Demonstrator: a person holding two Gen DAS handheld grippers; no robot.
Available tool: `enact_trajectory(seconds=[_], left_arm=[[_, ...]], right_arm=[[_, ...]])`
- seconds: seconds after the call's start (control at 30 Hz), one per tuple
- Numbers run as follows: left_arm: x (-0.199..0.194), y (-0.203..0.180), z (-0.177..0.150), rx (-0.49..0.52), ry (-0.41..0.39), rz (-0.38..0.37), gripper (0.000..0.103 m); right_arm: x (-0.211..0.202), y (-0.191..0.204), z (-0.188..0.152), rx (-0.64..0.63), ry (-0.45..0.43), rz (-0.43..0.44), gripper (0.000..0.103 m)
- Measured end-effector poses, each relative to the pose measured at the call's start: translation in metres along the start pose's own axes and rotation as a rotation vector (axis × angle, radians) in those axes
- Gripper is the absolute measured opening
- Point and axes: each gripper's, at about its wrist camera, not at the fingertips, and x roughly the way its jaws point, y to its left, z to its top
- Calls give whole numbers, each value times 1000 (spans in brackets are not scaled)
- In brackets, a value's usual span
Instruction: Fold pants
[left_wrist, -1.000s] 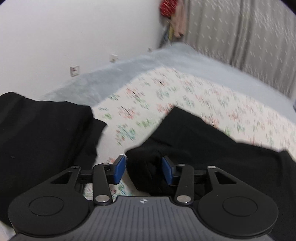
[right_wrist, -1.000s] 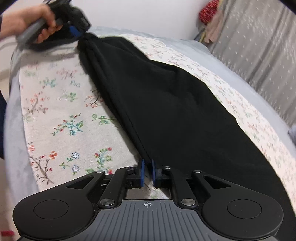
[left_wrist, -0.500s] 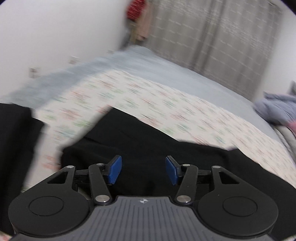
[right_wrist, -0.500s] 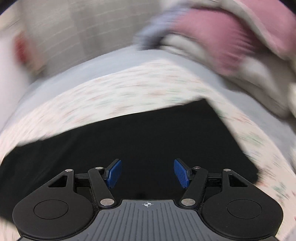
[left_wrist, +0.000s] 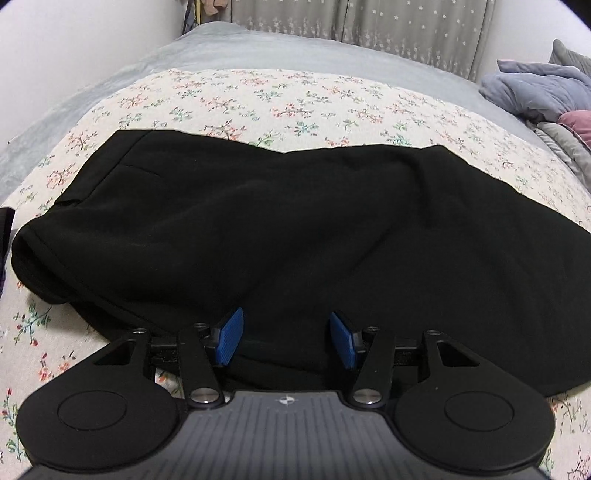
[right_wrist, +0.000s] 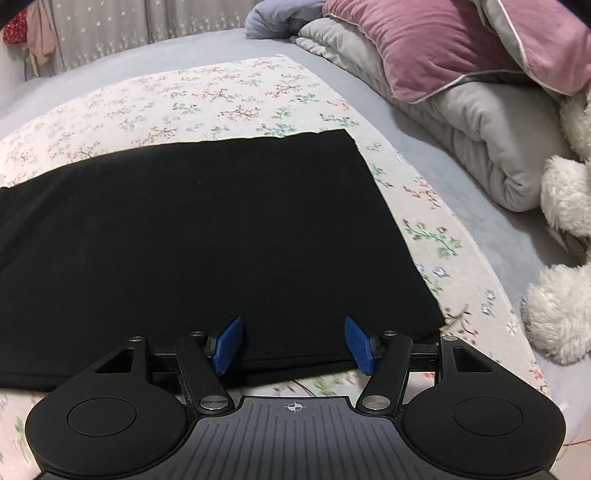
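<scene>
pants: near hem hidden behind left gripper body, right end cut by frame edge | plush: cut off at right edge beyond right gripper | clothes far left: too small to identify

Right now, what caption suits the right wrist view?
Open right gripper over the near edge of black pants lying flat on a flowered sheet, pillows beyond.
</scene>
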Motion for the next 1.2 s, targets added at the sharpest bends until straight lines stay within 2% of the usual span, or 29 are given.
enact_trajectory(seconds=[0.2,0.27,0.33,0.43,0.57,0.73,0.87,1.03,1.1,1.2], left_arm=[[-4,4,3,-22,-12,19,63],[-11,5,7,-35,-50,43,63],[-19,9,12,-54,-100,48,66],[-23,7,19,-84,-135,13,67],[-18,-14,25,-64,-148,-24,68],[-7,-54,31,-9,-137,-90,72],[9,-84,35,50,-127,-113,77],[29,-112,32,104,-56,-130,77],[39,-120,26,123,6,-125,78],[43,-129,22,178,2,-86,80]], right_arm=[[-7,-16,-4,59,1,-34,59],[-12,-17,-3,79,-10,-59,60],[-22,-15,-2,74,-62,-96,63],[-35,-6,3,74,-139,-22,63],[-34,23,12,24,-148,60,63],[-31,73,19,-82,-160,164,63],[-30,110,16,-170,-170,200,67],[-28,148,7,-248,-179,289,67],[-21,161,4,-289,-155,284,67],[-6,170,-1,-325,-87,228,68]])
